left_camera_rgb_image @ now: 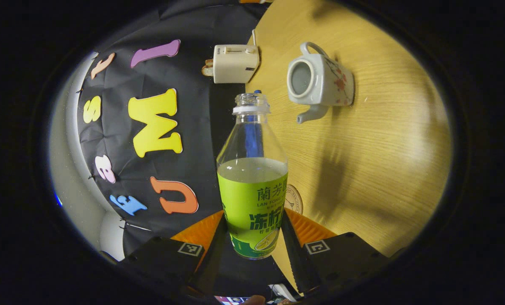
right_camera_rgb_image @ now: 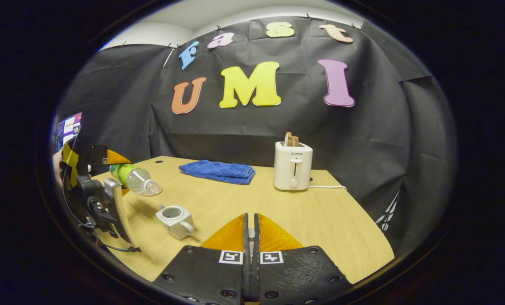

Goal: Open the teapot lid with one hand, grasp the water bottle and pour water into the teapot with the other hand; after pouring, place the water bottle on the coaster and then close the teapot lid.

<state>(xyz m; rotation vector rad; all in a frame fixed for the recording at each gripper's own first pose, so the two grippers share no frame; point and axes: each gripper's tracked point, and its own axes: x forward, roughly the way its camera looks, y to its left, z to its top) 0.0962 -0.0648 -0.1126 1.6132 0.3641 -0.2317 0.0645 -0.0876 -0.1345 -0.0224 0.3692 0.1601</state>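
left hand-held gripper (left_camera_rgb_image: 252, 237) clamped, tilted; right hand-held gripper (right_camera_rgb_image: 251, 231) closed, level

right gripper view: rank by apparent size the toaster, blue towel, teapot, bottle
1. Folded blue cloth towel, widest.
2. Cream plastic toaster, close to the towel in area; unsure between them.
3. Clear plastic bottle with green label, tilted in the left gripper.
4. White ceramic teapot, lid off; near the bottle's size.

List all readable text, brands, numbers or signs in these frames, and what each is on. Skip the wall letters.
"SUPOR": on the front of the toaster.
Label on the water bottle: printed, partly hidden by the tool, left unread.
Emblem on the coaster: too small to read.
The screen at the far edge: too blurred to read.
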